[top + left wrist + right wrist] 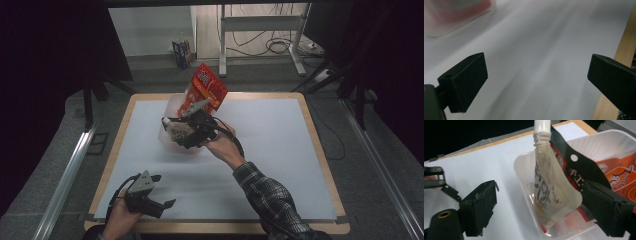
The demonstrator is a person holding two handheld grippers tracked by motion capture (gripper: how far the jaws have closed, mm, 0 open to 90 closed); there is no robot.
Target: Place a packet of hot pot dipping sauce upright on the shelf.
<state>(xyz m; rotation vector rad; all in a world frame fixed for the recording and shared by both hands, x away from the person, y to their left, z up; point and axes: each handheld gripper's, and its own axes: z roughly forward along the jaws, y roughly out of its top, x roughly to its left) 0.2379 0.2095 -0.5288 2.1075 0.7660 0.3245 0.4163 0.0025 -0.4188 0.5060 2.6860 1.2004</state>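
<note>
A clear plastic tub [171, 101] stands at the far middle of the white mat [280, 150]. A red snack packet [207, 85] sticks up out of it. My right gripper [176, 134] hovers over the tub, tilted into it. In the right gripper view its jaws stand wide open around a pale spouted pouch [549, 185] with a white cap, which stands in the tub [524, 161]. The left jaw is clear of the pouch. The right jaw sits by a black packet [574, 167] and an orange packet [621, 177]. My left gripper [165, 190] rests open near the front left edge, nothing between its fingers [464, 82].
The mat lies on a wooden board whose edge [624, 50] runs close by the left gripper's right jaw. A blurred tub [454, 15] is at the top left of the left gripper view. Behind the table are metal legs [222, 40], cables and a small carton [182, 52].
</note>
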